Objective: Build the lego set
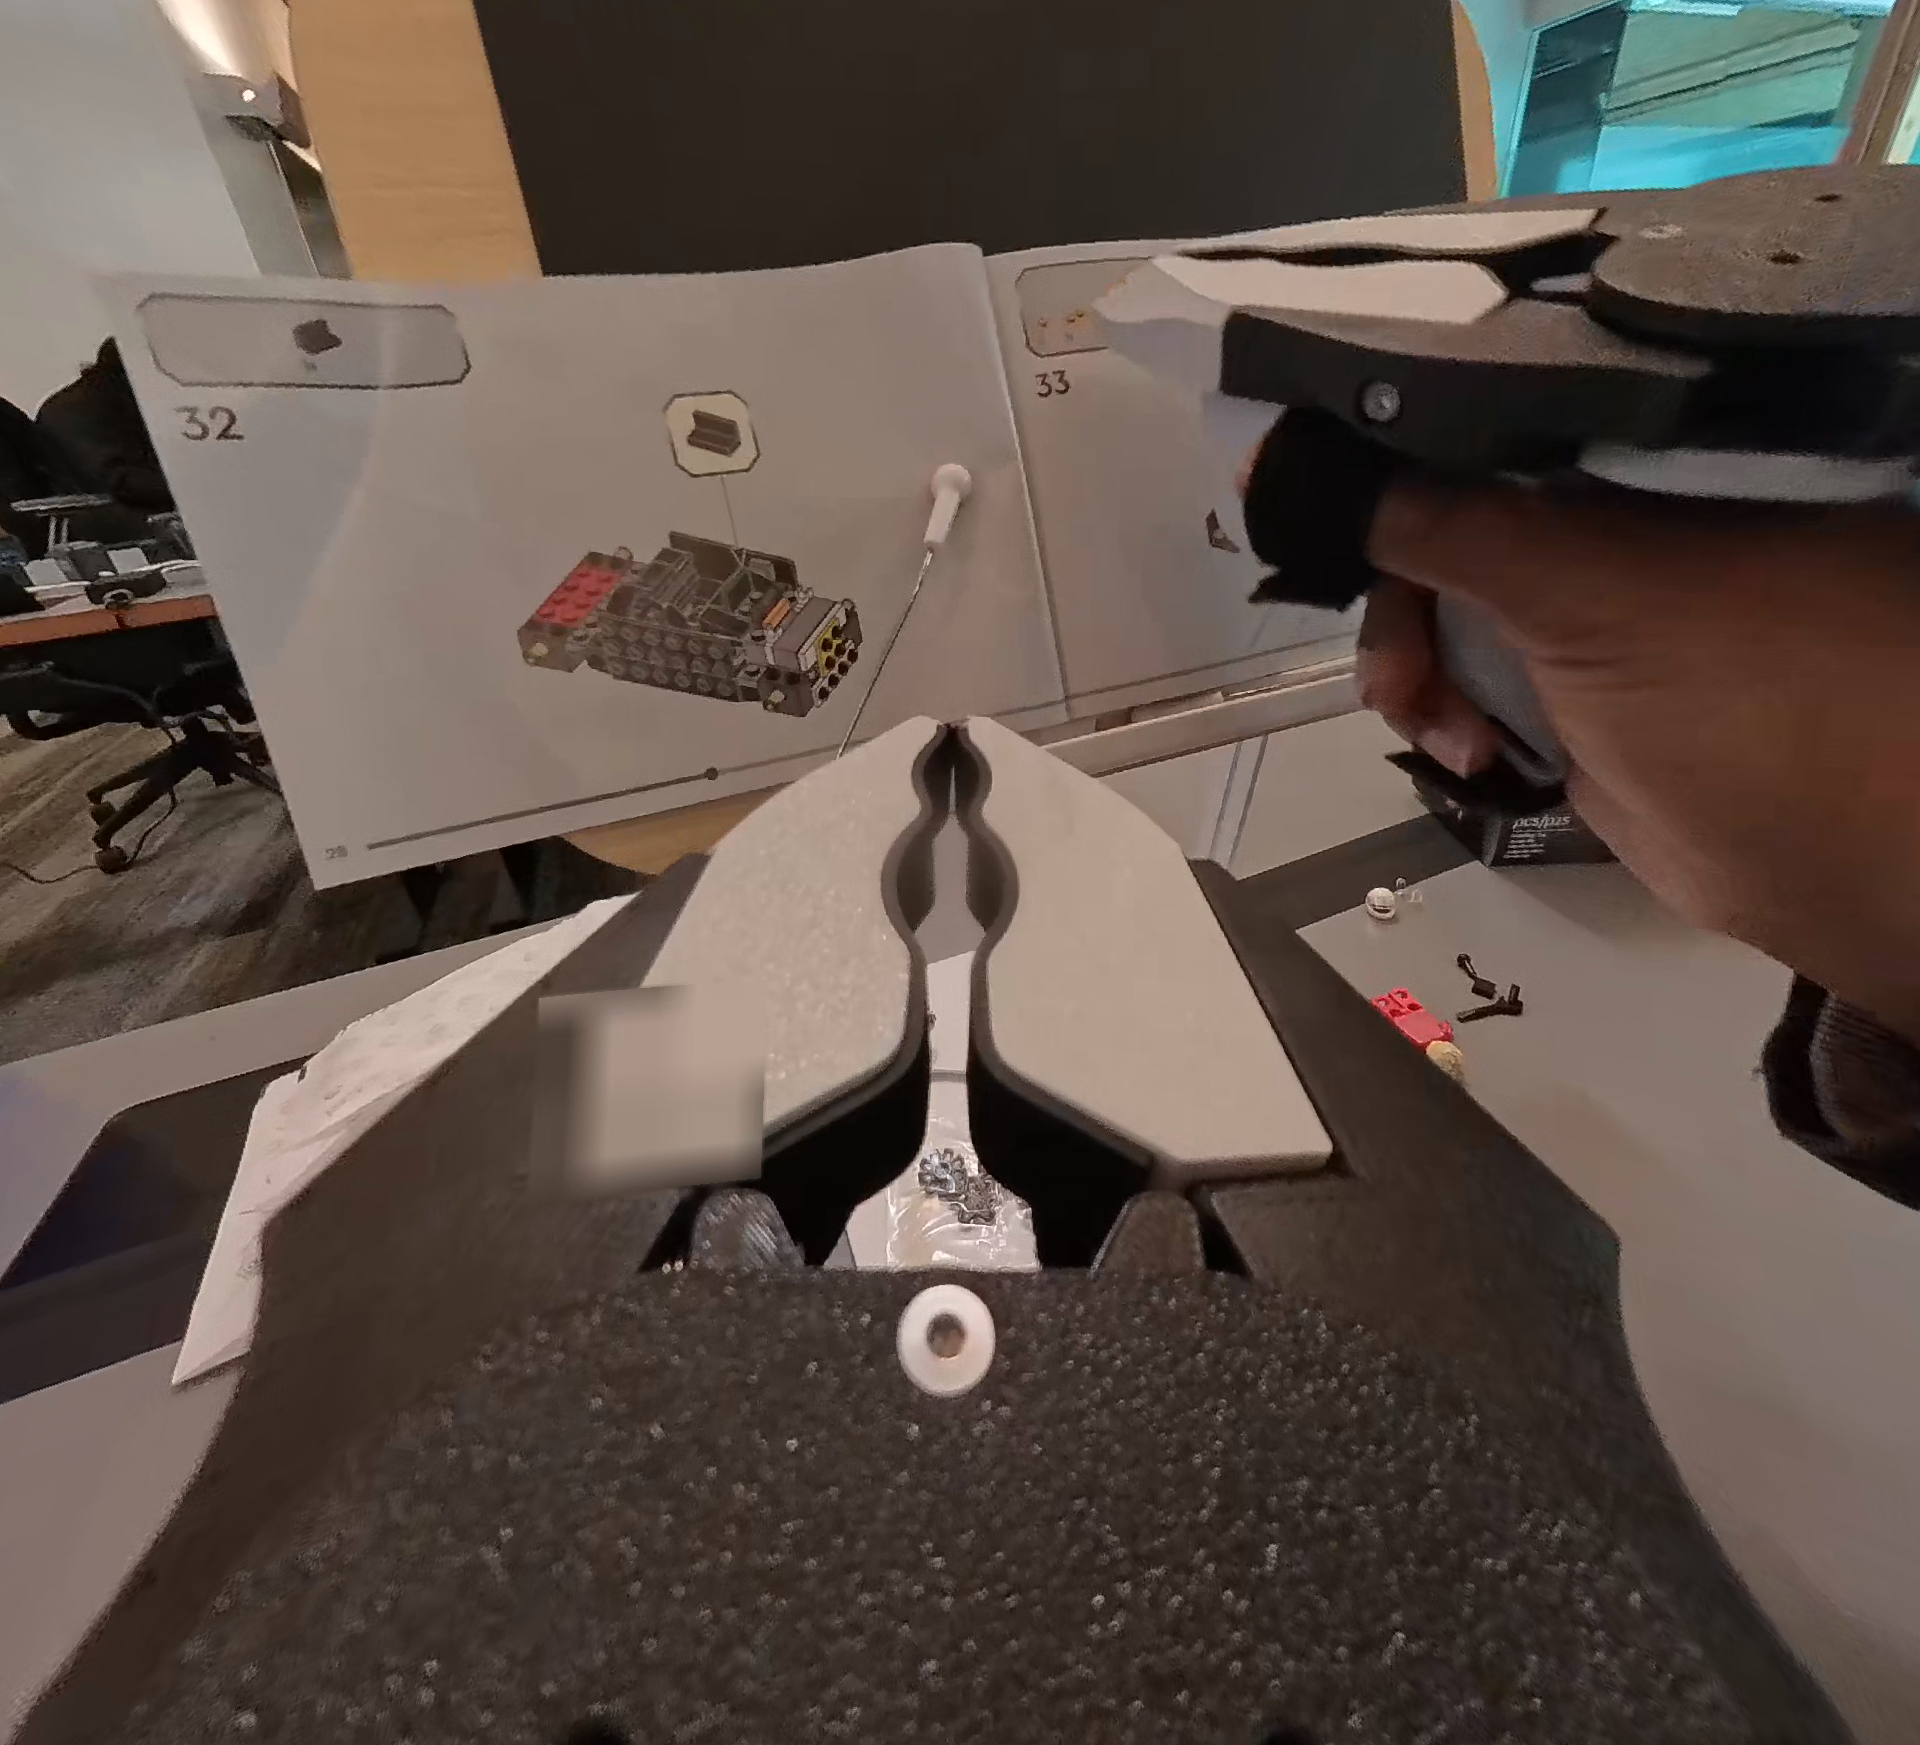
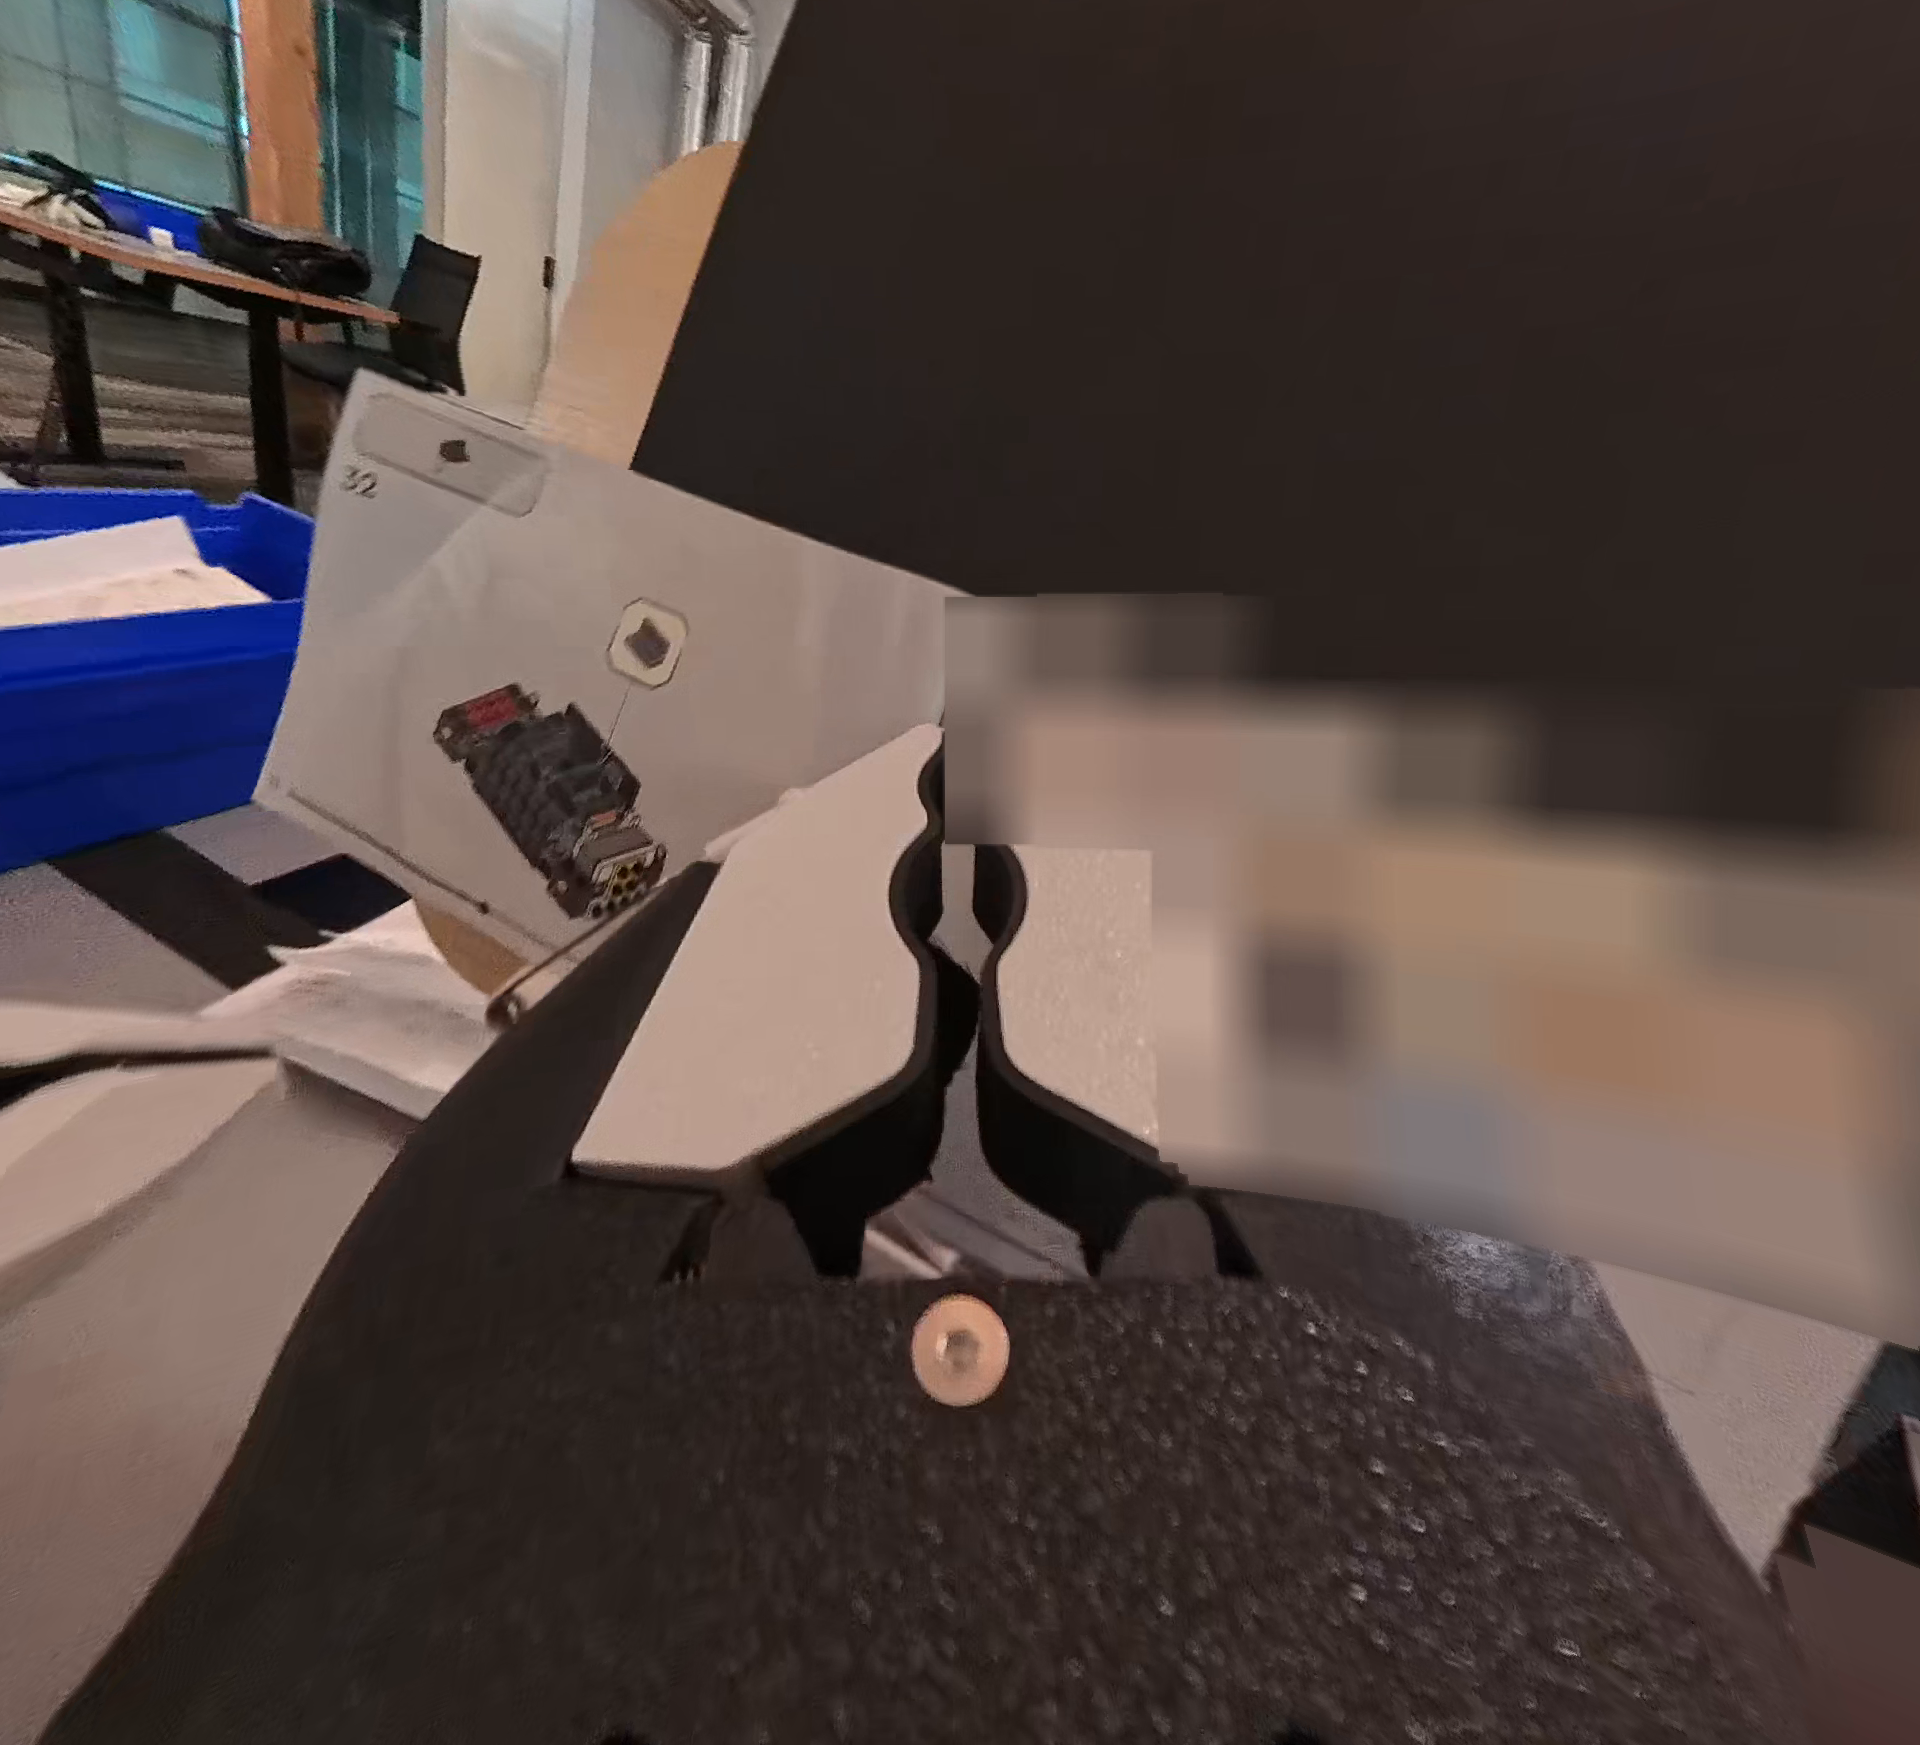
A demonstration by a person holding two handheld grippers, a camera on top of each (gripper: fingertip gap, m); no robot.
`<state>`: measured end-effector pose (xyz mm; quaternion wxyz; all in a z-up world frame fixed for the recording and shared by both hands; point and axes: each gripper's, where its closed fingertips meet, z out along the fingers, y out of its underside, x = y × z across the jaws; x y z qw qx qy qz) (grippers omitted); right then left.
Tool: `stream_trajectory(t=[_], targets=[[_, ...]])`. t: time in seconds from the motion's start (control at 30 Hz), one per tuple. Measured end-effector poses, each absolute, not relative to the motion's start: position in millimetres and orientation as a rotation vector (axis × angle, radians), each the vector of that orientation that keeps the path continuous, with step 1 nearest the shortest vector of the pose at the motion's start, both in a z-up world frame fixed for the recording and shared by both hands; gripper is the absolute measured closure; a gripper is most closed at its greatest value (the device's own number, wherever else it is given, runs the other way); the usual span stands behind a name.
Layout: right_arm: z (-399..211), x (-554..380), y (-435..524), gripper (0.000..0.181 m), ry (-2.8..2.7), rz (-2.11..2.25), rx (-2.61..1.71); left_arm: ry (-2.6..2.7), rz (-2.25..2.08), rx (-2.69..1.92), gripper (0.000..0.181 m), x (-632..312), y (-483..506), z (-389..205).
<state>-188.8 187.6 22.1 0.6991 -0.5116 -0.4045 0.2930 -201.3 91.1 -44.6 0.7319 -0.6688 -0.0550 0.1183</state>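
Observation:
The open instruction booklet stands propped at the back of the grey table; its left page shows a dark vehicle model with a red part. My left gripper is shut and empty, raised in front of the booklet's lower edge. My right gripper, held by a hand, is shut and its tips overlap the top left of the right page. I cannot tell whether they touch it. In the right wrist view the right gripper points at the booklet; a mosaic patch hides its tips.
Loose pieces lie on the table at right: a red piece, black pins, a white round piece. A black box stands behind them. A clear parts bag and white sheets lie below my left gripper. A blue bin stands at far left. Some 12 cm of space lies between my two pairs of fingers.

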Motion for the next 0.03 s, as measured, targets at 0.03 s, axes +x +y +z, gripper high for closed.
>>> stream_trajectory(t=[0.03], targets=[[22.5,-192.9,191.1,0.181,-0.898,0.654,-1.155,-0.126,0.256,-1.473,0.181,-202.7,91.2,-45.8]])
